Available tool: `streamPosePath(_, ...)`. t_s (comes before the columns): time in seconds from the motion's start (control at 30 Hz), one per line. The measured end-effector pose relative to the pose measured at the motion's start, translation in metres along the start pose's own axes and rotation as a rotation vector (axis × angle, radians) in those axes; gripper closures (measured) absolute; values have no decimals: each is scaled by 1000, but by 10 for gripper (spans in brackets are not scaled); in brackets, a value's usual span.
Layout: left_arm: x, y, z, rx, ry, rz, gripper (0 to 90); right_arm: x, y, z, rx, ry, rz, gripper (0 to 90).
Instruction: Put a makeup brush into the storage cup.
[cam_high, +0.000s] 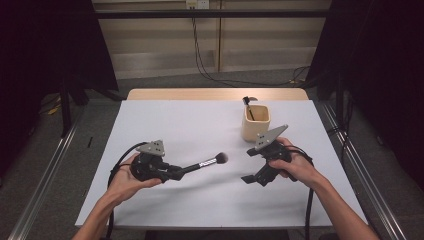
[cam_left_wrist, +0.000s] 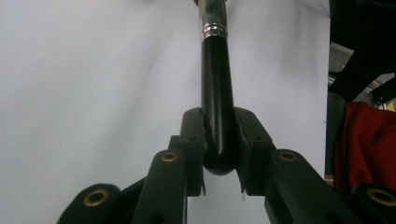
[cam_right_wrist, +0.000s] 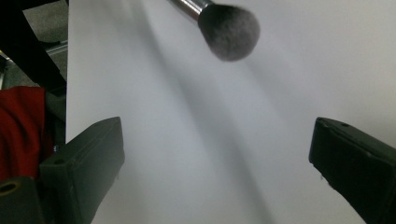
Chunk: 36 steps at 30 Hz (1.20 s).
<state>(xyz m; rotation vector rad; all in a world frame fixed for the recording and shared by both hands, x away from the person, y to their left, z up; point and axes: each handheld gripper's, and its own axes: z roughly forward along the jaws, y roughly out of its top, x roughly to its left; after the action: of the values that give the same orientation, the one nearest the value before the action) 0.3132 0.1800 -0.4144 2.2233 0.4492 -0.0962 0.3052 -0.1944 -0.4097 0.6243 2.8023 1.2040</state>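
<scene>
Holding the brush (cam_high: 202, 163) by its black handle end, the left gripper (cam_high: 176, 171) has its fingers clenched on it, bristles aimed at the right gripper (cam_high: 248, 165), whose fingers gape empty. Best to keep the brush level over the table (cam_high: 175, 120), then tip it bristles-up into the cup (cam_high: 255, 122), clear of the brush already there.

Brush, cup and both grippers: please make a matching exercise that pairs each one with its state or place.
Things:
1. brush
2. cup
3. left gripper
4. right gripper

States:
A. jaws wide apart, nothing between them
B. stands at the far right of the table, a dark tool inside
C. held by its black handle, head above the table
D. shut on a handle

Pairs: 1-C, 2-B, 3-D, 4-A
</scene>
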Motion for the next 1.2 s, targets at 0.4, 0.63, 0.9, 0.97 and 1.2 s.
streamPosePath(0.4,-3,-11,-7,-79,24,0,749,5,-12,3,-98,-4,74,30)
streamPosePath(0.63,-3,-15,-10,-122,37,-16,749,13,-18,5,-140,-13,84,20)
streamPosePath(0.9,-1,-20,-12,-196,52,-12,749,22,-17,9,-194,-80,58,42)
streamPosePath(0.97,-2,-19,-12,-223,53,-6,749,24,-16,11,-209,-103,50,53)
streamPosePath(1.2,-5,-19,-10,-291,63,31,749,26,-18,20,-366,-125,31,50)
